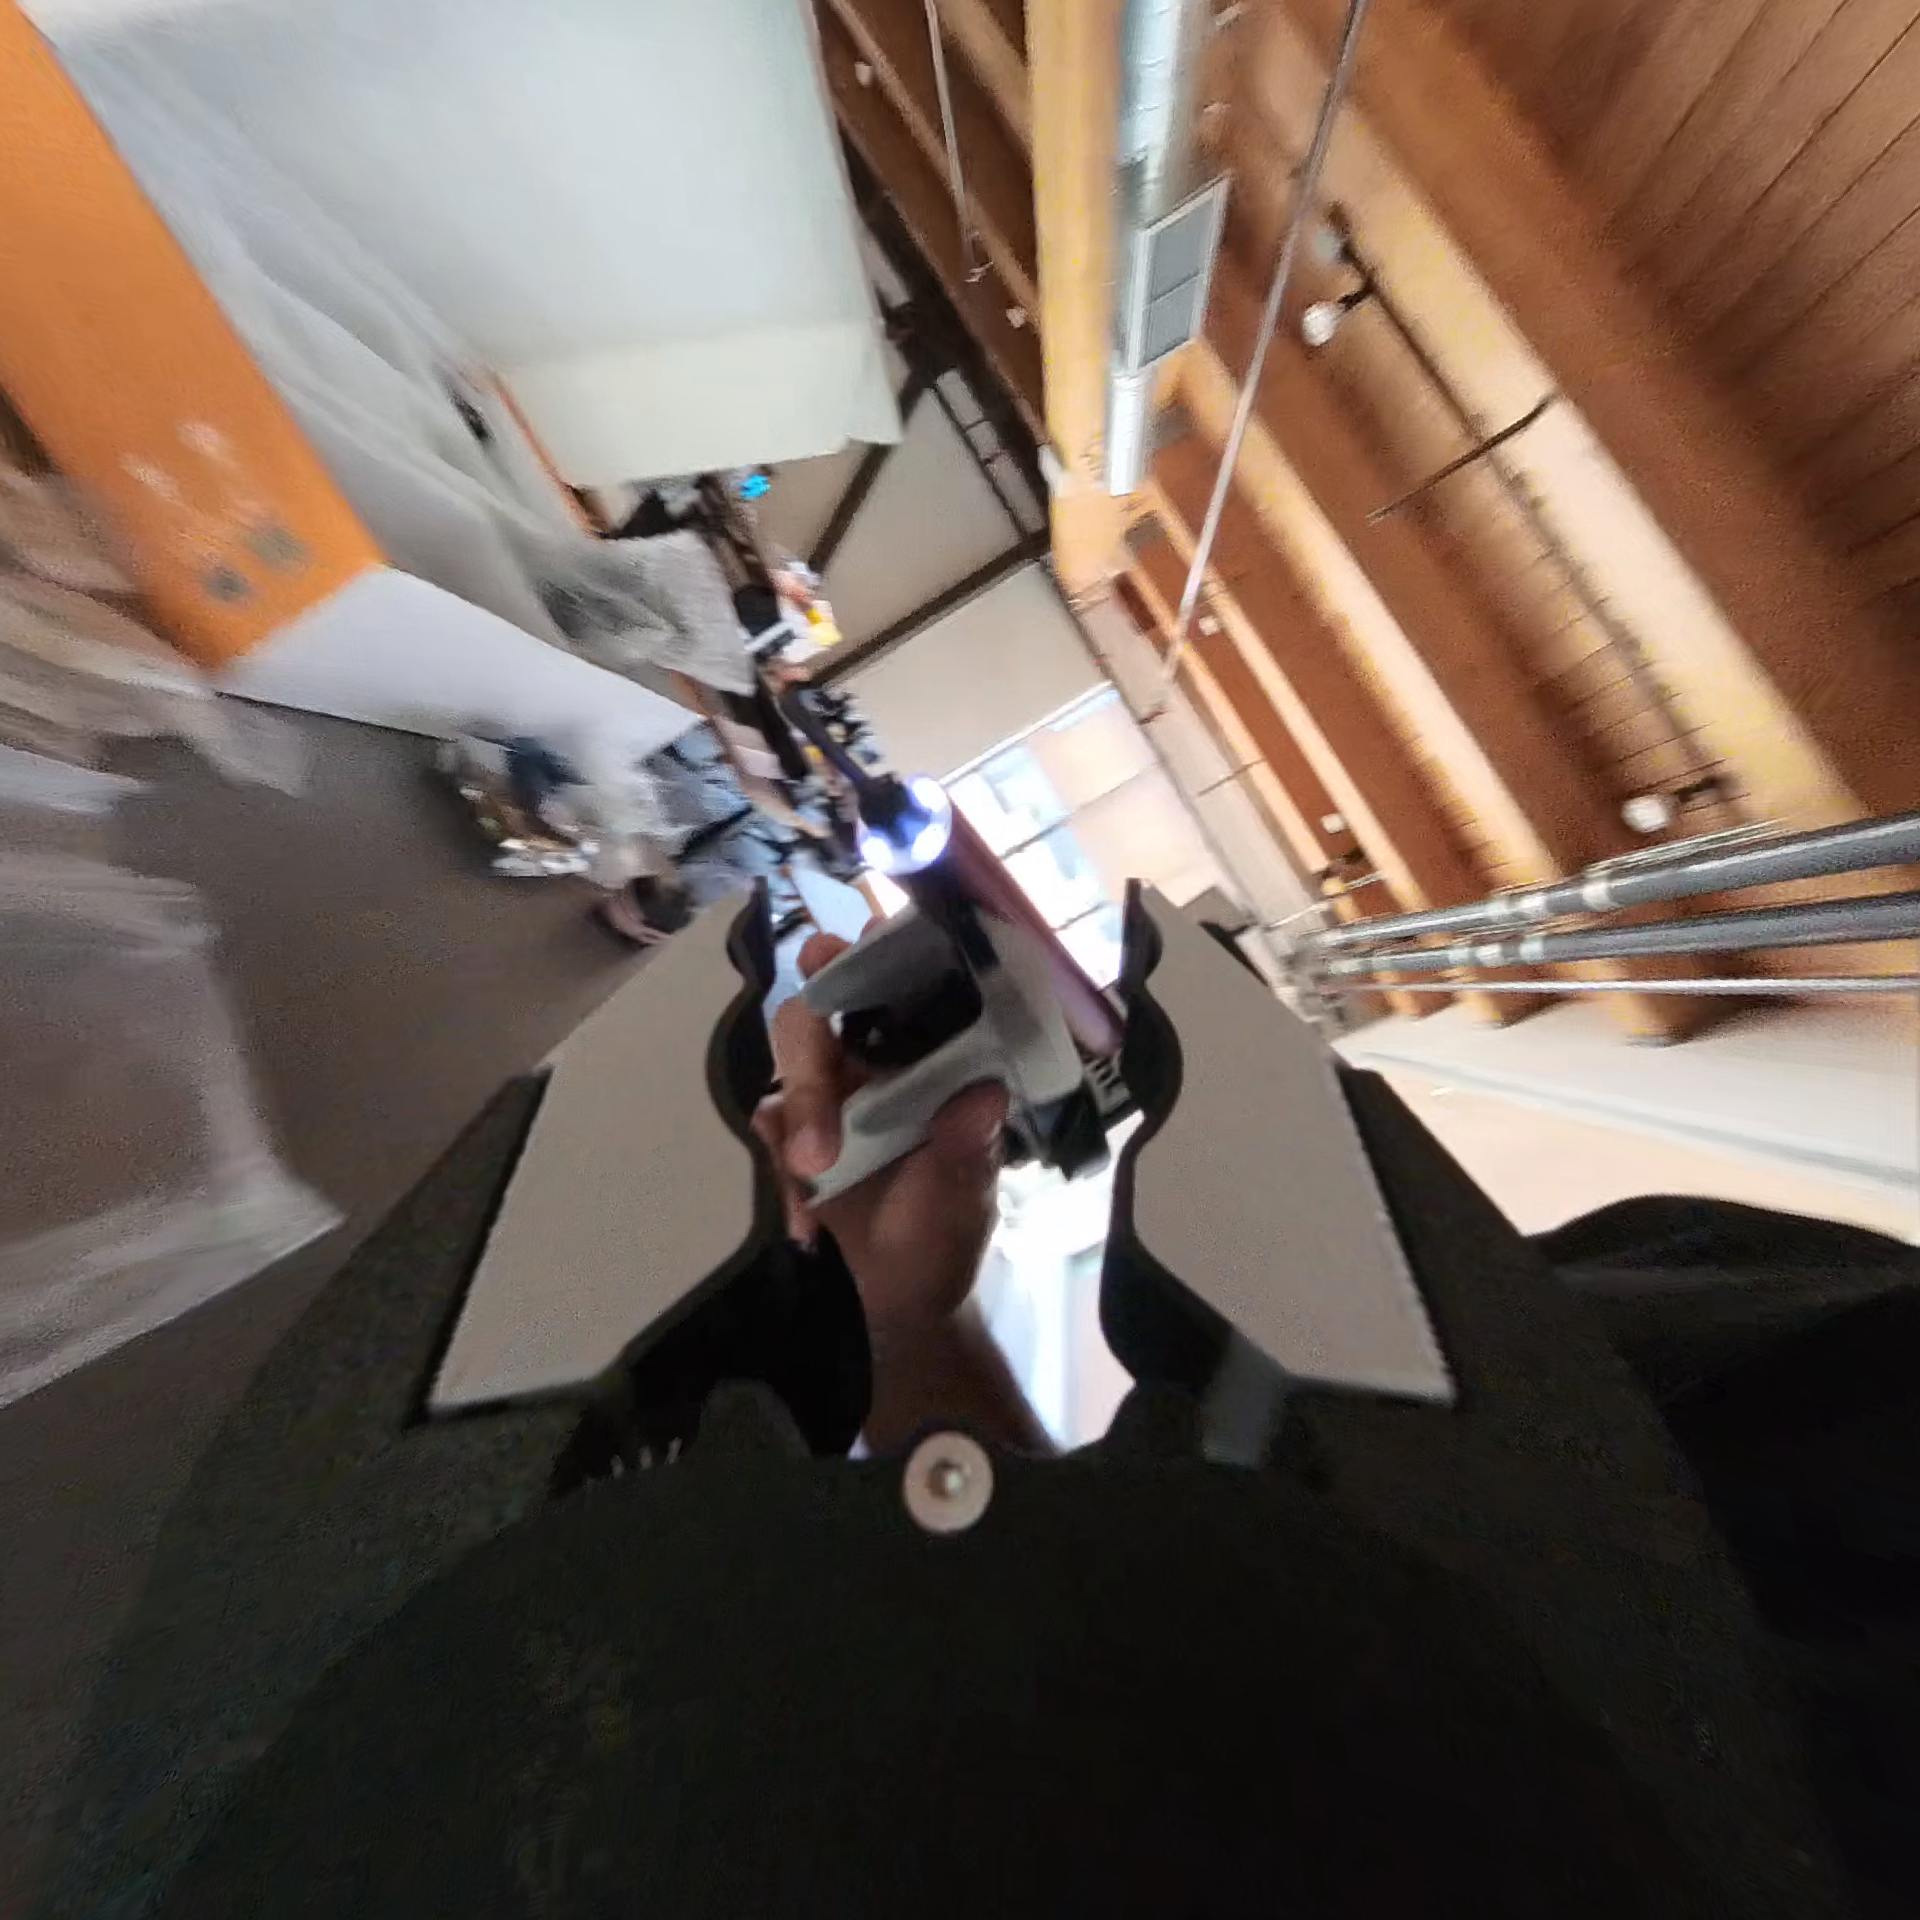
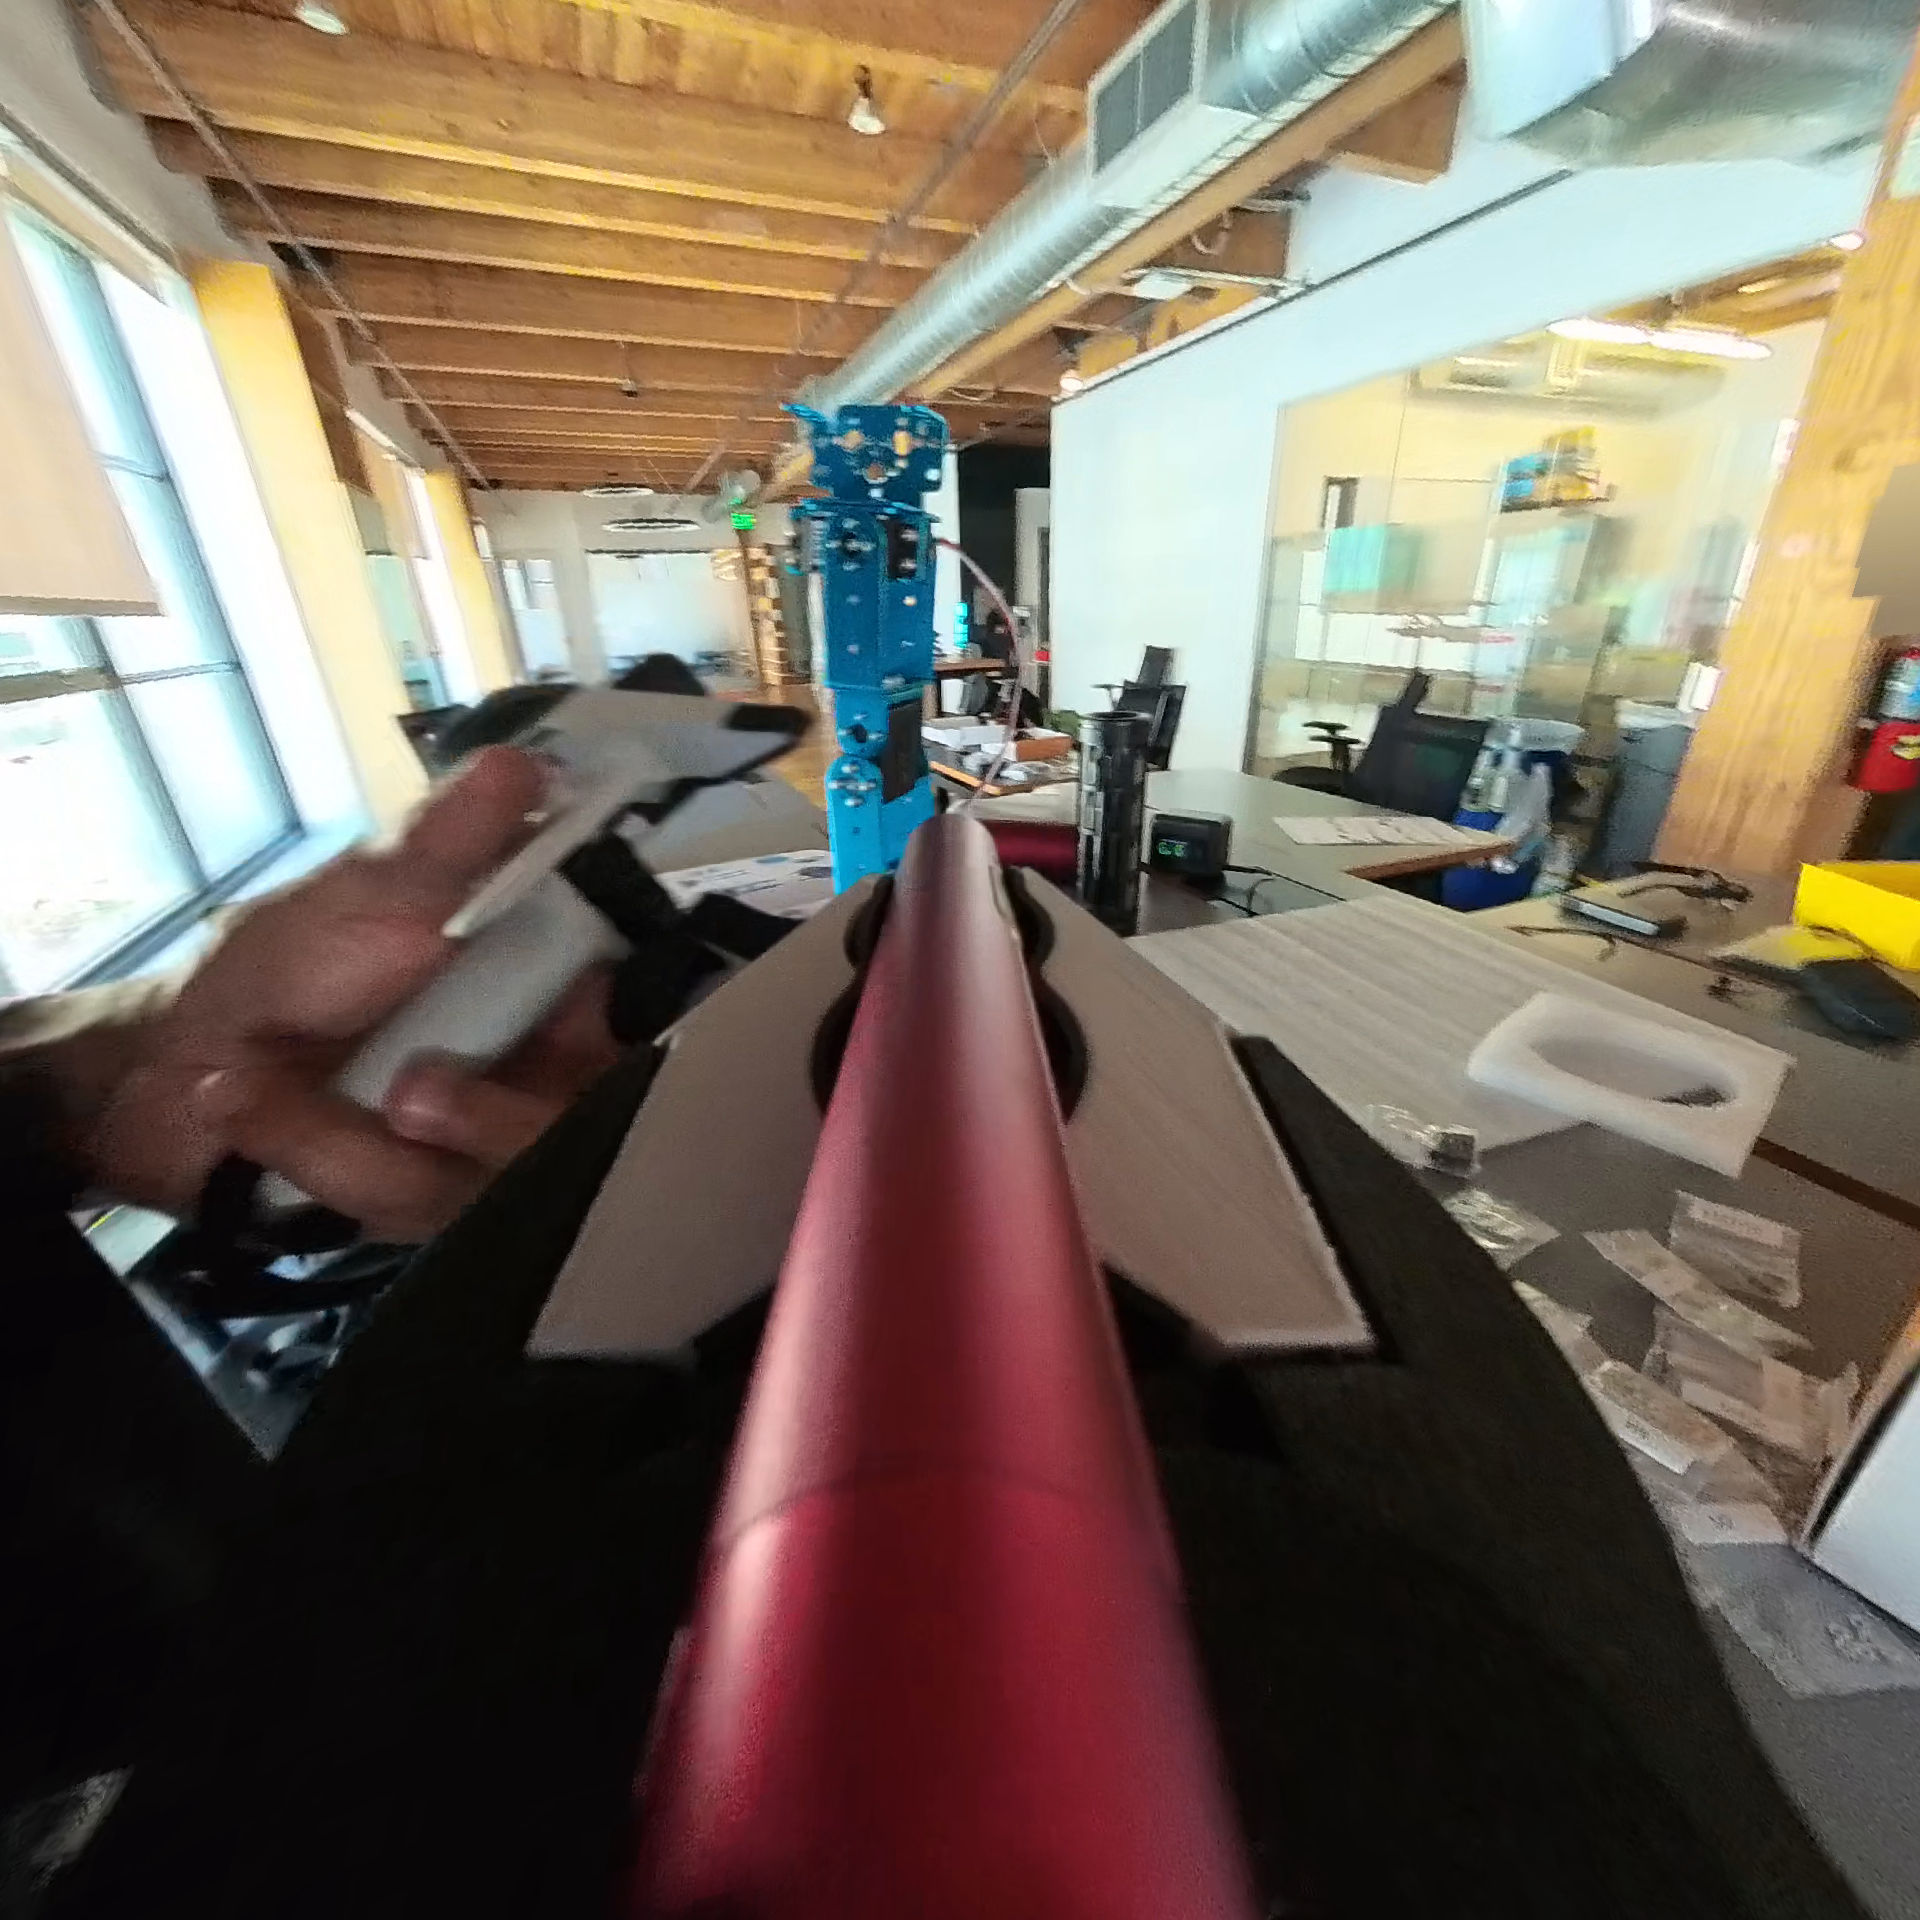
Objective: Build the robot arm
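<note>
My right gripper is shut on a long red metal tube that runs from under the camera out past the fingertips. My left gripper is open and empty, tilted sideways and raised toward the room. Between its fingers, farther off, a hand holds the right gripper with the red tube. The tube's end shows bright blue-white lights. In the right wrist view the left gripper shows at the left, held by a hand.
A blue metal robot frame stands ahead on the desk, with a black cylinder and a small display box beside it. A white foam tray, bagged small parts and a yellow bin lie at the right. Metal poles cross the left wrist view.
</note>
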{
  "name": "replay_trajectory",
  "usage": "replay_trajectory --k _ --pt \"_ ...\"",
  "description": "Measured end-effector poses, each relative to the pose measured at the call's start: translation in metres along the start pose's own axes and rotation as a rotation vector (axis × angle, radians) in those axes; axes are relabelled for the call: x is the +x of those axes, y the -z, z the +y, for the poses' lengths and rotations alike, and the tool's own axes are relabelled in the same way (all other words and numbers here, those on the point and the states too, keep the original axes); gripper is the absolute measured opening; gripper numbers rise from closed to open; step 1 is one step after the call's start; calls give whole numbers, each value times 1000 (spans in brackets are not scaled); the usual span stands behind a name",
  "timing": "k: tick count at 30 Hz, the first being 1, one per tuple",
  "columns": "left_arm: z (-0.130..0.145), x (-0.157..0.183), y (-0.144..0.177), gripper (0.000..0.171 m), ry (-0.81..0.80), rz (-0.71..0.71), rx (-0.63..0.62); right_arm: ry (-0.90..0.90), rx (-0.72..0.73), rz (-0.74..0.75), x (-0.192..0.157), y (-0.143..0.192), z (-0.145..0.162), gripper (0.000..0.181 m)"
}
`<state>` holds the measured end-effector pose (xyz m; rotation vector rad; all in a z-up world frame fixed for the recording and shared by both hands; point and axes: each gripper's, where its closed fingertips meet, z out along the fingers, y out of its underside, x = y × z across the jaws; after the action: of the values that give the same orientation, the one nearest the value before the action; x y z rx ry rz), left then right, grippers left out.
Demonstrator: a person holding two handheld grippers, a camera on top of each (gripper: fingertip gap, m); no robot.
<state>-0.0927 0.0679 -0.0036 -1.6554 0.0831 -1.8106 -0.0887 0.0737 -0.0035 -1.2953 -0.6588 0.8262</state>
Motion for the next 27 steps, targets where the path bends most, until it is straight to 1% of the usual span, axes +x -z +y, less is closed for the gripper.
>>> replay_trajectory --k 2,3,4,6,9,10,11,12,13,14,16,18,20,22,23,24,26,27 --pt "11 5 -19 52 57 92 -19 22 -10 -25 -2 8 1 22" --pt "16 5 -26 45 75 103 -22 37 -17 -29 -2 13 2 22" --pt "20 1 -30 27 91 89 -8 49 -26 -43 -3 17 2 22" --pt "25 -2 -36 24 146 102 4 57 -59 -50 1 26 5 23" --pt "23 -9 -39 22 160 93 48 -19 -85 -65 10 47 6 25" --pt "18 -13 -37 22 157 84 69 -53 -121 -63 17 56 11 27" --pt "13 -18 -35 20 141 72 86 -84 -174 -62 23 66 19 36" --pt "9 -27 -33 18 109 31 105 -114 -224 -62 30 78 27 39" --pt "7 -41 -31 18 49 -41 106 -134 -264 -41 40 91 32 39" --pt "8 -51 -30 18 6 -76 91 -134 -283 -1 51 104 33 38" --pt "10 -69 -29 18 37 -122 99 -92 -323 38 64 117 32 38" --pt "16 -80 -32 18 48 -156 87 -69 -433 7 58 107 44 45" --pt "23 -88 -38 18 28 -202 77 -35 -584 -34 46 86 71 50" --pt "26 -88 -44 18 13 -201 78 -14 -717 -71 35 70 101 51" --pt "25 -86 -47 18 6 -197 85 -22 -746 -80 33 65 110 41" --pt "26 -85 -49 19 -10 -197 84 -17 -762 -57 37 61 115 25" --pt "30 -88 -49 19 -41 -222 63 -29 -822 -59 42 62 125 21" --pt "33 -93 -46 21 -63 -257 41 -29 -851 -46 47 65 128 21"
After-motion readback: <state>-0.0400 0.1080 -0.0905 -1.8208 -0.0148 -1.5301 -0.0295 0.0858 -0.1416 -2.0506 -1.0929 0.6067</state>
